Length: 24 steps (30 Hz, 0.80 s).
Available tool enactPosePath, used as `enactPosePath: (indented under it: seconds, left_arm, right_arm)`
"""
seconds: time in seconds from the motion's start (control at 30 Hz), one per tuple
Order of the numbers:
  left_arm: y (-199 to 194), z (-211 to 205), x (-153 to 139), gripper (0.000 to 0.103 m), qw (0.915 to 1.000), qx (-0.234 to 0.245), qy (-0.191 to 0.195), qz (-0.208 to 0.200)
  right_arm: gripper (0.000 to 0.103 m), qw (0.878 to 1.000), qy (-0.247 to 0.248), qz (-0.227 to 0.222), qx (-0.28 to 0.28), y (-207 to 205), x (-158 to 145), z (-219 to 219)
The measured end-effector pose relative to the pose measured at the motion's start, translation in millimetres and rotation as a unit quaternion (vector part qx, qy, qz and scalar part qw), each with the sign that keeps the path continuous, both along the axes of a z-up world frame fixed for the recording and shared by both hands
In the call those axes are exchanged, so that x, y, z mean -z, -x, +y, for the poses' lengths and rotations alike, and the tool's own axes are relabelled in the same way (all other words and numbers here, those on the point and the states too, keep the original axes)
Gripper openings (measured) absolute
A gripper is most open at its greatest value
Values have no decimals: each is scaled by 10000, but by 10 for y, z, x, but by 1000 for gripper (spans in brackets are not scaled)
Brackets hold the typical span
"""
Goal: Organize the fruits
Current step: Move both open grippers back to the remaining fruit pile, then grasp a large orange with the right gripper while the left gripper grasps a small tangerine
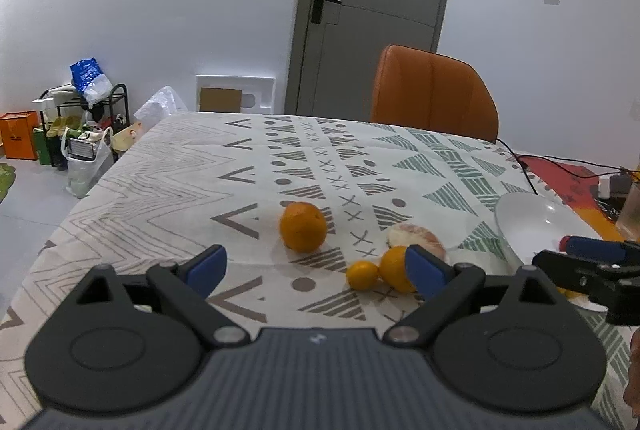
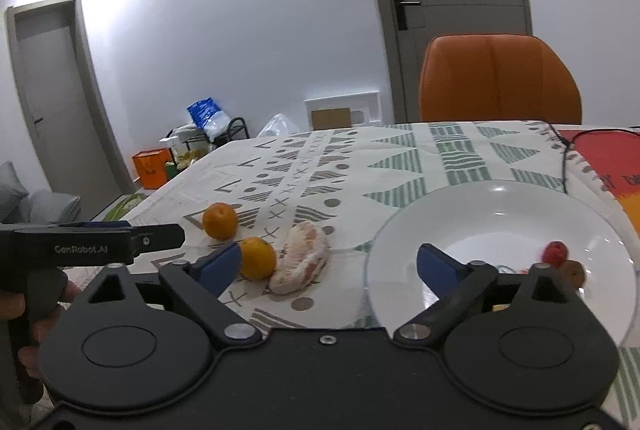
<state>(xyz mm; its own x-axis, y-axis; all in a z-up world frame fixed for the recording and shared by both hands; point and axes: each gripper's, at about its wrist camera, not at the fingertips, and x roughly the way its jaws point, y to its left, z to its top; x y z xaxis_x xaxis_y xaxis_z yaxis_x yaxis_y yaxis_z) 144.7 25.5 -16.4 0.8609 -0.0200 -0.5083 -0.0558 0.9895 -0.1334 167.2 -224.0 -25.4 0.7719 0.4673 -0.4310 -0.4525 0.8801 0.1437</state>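
1. Left wrist view: the left gripper point(image 1: 316, 268) hangs low over the patterned surface point(image 1: 160, 190) with its jaws spread wide and nothing between them. Ahead sits a big orange point(image 1: 303, 226) by itself. To the right and nearer are a tiny orange point(image 1: 362, 275) and a mid-size orange point(image 1: 394, 268), which look like they're touching, the mid-size one partly hidden behind the right blue pad. Just behind those is a peeled pomelo chunk point(image 1: 416, 238). The white plate point(image 1: 536, 226) is off at the right edge, and the right gripper pokes in over it.

2. Right wrist view: the right gripper point(image 2: 328, 266) has its jaws wide apart too, holding nothing, and it's sitting over the plate's near left rim. On the plate's right side I can make out a small red fruit point(image 2: 555, 252) and a brownish round thing point(image 2: 572, 272) right beside it, too blurry to name. There's a yellowish bit lower down, mostly hidden. The pomelo chunk and two of the oranges lie on the cloth just left of the plate; the tiny one isn't visible here. The left gripper comes in from the far left.

3. My read on progress: early-ish. If the plate is the goal, a couple of small bits are in, and three oranges plus the pomelo are left out on the surface.
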Motion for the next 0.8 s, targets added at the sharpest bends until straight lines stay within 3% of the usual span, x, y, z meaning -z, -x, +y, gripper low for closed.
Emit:
enactPosePath:
  seconds: [0.3,0.8]
  left_arm:
    - [2,120,57,92,9999,16,101,9]
    - [-34,291,144,79,9997,45,225,76]
  right_arm:
    - [77,9995,190,99,-250,-75,27,249]
    - [59,9960,472,319,-683,-301,123,698]
